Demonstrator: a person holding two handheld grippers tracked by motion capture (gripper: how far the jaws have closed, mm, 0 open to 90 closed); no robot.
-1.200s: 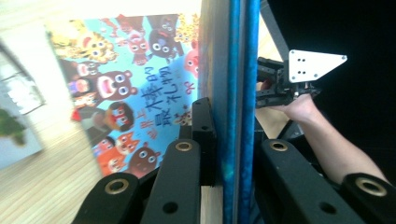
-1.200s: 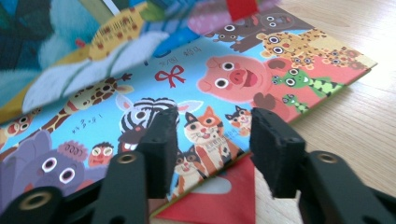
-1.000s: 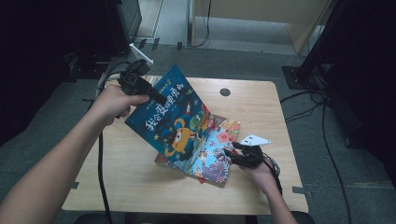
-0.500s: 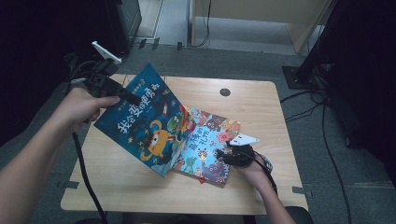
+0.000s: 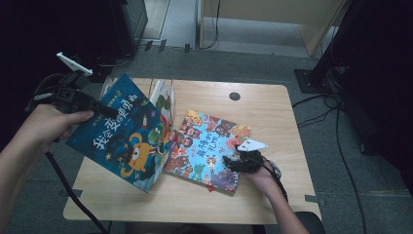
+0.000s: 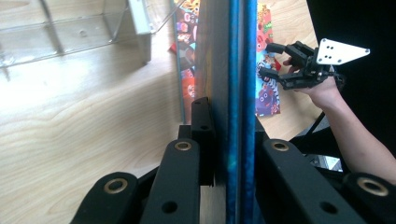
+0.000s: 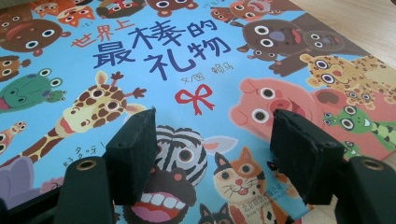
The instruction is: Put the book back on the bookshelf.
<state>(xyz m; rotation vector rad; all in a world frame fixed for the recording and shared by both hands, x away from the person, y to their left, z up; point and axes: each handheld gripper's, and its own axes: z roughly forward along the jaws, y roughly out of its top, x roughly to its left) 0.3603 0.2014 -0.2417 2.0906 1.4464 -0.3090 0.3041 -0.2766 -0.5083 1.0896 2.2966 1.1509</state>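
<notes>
- Worktop [image 5: 272, 102]: pale wood with a dark round hole near the far edge. We judge it serves as the sorting surface, since both books sit toward its middle and left.
- Dark blue book [image 5: 124, 139]: lifted at the left of the worktop, tilted with its cover toward the high camera and its lower corner near the wood. We read the tilt as a carry toward the rack just behind it.
- Animal book [image 5: 207, 146]: flat on the worktop, just right of the blue book and partly beneath its edge, cover up, probably waiting its turn.
- Clear rack [image 6: 70, 28]: see-through plastic with upright dividers, standing at the far left of the worktop; we take it as the place for the books.
- Left tongs [image 6: 229, 149]: pinching the dark blue book by its edge, one pad on each side, so the book hangs steady.
- Right tongs [image 7: 215, 149]: spread, having just been widening, hovering low over the animal book with nothing pinched. We cannot tell whether the pads touch the cover.
</notes>
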